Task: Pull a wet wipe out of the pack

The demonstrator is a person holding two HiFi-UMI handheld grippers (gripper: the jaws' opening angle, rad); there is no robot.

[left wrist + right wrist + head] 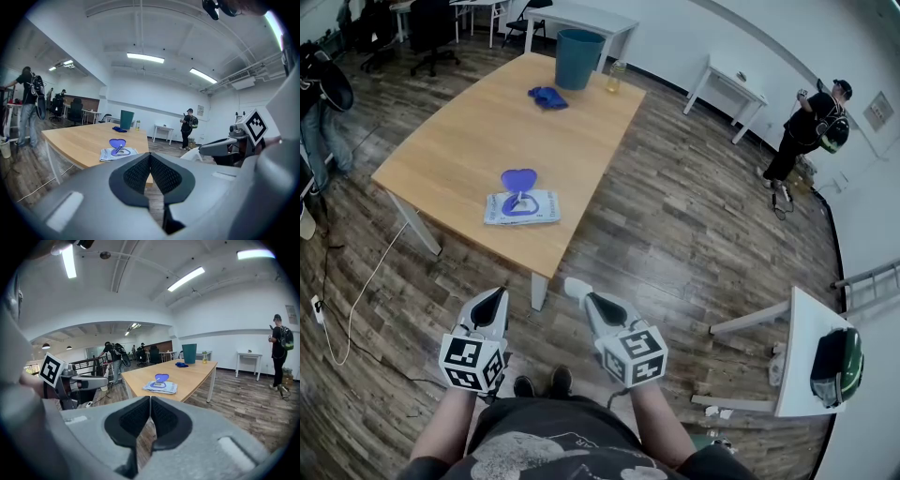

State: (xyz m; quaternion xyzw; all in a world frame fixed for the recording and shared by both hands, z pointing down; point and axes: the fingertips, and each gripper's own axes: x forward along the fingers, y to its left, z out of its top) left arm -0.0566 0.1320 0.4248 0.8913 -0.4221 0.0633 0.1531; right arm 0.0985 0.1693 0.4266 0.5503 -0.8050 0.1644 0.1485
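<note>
The wet wipe pack (522, 206) lies flat near the front edge of the wooden table (469, 141), its blue lid flipped up. It also shows in the left gripper view as the pack (117, 151) and in the right gripper view as the pack (160, 386). My left gripper (494, 297) and right gripper (579, 291) hang over the floor in front of the table, well short of the pack. Both are shut with nothing between the pads. In its own view the left gripper (150, 157) points toward the table, as does the right gripper (150, 401).
A teal bin (579, 57), a small bottle (616, 76) and a blue cloth (547, 97) stand at the table's far end. A person (811, 120) stands by a white desk at the back right. Another white table (806, 352) is at my right. A cable (352, 309) trails on the floor left.
</note>
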